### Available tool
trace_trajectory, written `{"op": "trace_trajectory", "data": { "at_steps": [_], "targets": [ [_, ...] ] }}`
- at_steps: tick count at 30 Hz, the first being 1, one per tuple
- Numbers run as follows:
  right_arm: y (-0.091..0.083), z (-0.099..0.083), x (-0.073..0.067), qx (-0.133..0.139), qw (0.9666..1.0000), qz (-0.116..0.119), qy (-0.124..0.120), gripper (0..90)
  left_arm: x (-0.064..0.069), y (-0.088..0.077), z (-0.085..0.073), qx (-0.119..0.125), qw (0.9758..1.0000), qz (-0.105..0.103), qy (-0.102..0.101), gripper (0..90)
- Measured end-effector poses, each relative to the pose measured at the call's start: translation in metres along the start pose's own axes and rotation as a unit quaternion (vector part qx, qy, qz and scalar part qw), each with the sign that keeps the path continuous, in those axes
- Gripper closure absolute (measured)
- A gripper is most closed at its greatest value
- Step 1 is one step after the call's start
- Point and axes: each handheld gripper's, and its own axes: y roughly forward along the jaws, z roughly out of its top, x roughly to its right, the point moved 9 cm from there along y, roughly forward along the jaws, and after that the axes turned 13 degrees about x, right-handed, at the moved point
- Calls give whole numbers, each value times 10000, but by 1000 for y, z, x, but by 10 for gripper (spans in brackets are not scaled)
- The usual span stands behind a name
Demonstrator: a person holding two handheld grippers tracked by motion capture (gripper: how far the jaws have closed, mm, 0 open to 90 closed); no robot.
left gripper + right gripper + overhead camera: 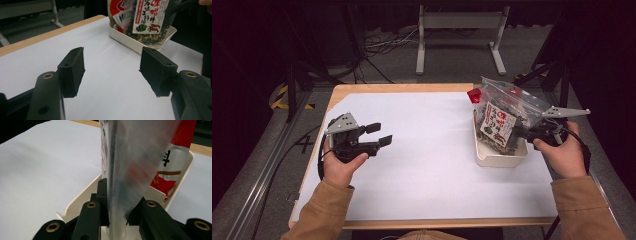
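Right gripper [523, 133] at right of frame, jaws clenched on edge of snack bag [501, 116], bag standing in white tray [498, 159]. Left gripper [379, 135] at centre left, jaws released, idle over table [427, 165]. Step: seating bag in tray. Next: let go once bag rests steady.

Tan-brown long sleeves [324, 207] are worn on both forearms; each hand carries a black gripper, the left gripper [379, 135] and the right gripper [518, 133]; a grey three-cornered plate [343, 123] is mounted on top of each; brass-ringed screw holes [91, 205] are set in the black jaw arms; a black cable [319, 160] trails from the left one.
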Motion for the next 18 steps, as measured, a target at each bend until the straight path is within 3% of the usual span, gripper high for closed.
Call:
{"op": "trace_trajectory", "data": {
  "at_steps": [5, 8, 12, 18],
  "targets": [
    [-2, 0, 5, 79, 10000, -26, 22, 754, -2, -1, -1, 1, 10000, 15, 8, 367],
    [-4, 2, 8, 233, 9996, -40, 171, 733, -3, -3, -2, -26, 10000, 19, 27, 364],
    [-7, 4, 9, 569, 9979, -81, 298, 560, -2, -5, -7, -77, 10000, 42, -14, 360],
    [-21, 7, 3, 873, 9958, -255, 115, 382, -1, -16, -13, -96, 9999, 37, 77, 349]
  ]
}}
